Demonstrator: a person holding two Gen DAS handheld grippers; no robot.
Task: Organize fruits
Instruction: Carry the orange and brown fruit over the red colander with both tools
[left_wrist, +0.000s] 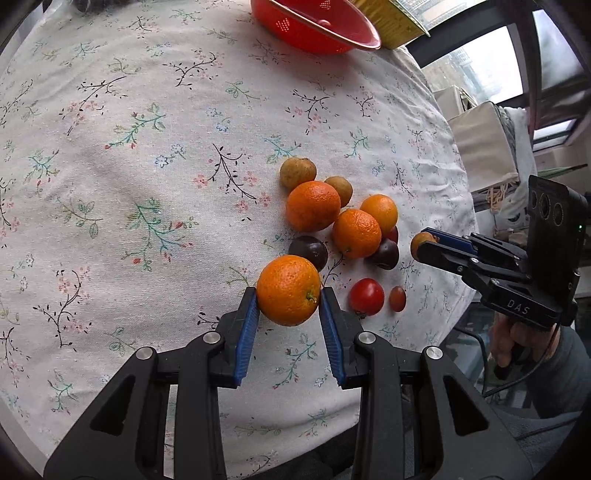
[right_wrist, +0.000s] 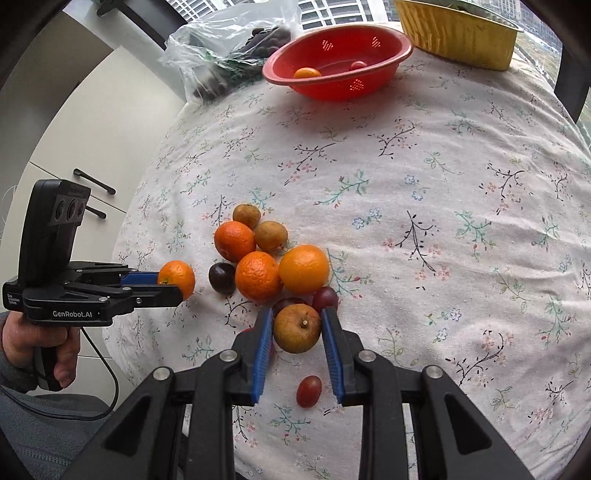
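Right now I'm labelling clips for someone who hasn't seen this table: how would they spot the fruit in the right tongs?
Start at the floral tablecloth and find the pile of oranges at its near edge. Just in front of it, the right tongs pinch a brown fruit between blue pads. Unlike the glossy oranges and dark plums beside it, it is dull, speckled tan, with a short stem stub.

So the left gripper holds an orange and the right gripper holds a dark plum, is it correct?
Not quite. The left gripper does hold an orange, but the right gripper holds a brown, russet-skinned round fruit with a short stem, not a dark plum. The right wrist view shows it between the blue jaws; a dark plum lies on the tablecloth.
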